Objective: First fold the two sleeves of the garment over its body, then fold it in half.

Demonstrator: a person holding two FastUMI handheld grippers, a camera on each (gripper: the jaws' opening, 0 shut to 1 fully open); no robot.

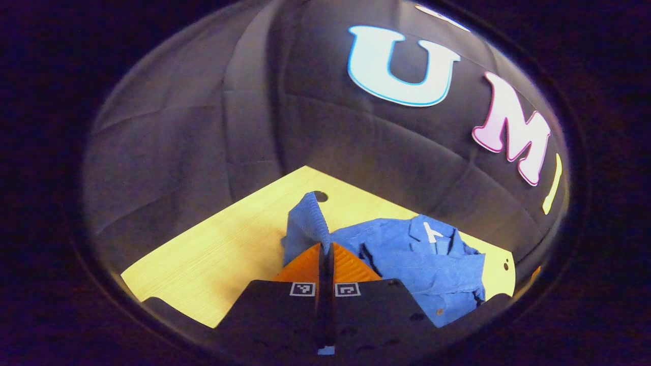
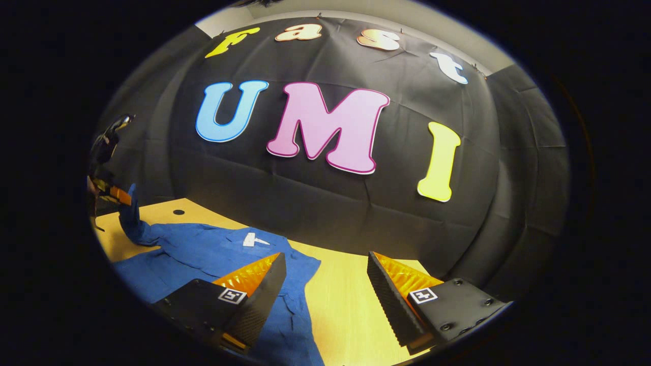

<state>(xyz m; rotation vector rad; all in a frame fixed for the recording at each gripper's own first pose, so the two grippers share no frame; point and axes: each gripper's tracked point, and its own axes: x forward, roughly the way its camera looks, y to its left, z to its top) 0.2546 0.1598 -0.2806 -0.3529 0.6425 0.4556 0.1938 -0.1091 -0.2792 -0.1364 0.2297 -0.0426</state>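
Note:
A blue shirt lies rumpled on the pale wooden table, its collar and white neck tag toward the wall. My left gripper is shut on one sleeve, which stands lifted above the tabletop. In the right gripper view the shirt spreads across the left of the table, and the left gripper holds the raised sleeve at the far left. My right gripper hangs open over the shirt's near edge and the bare table, nothing between its fingers.
The black cloth wall rises directly behind the table. A small round hole marks the tabletop near the lifted sleeve. Bare wood runs beside the shirt under my right gripper.

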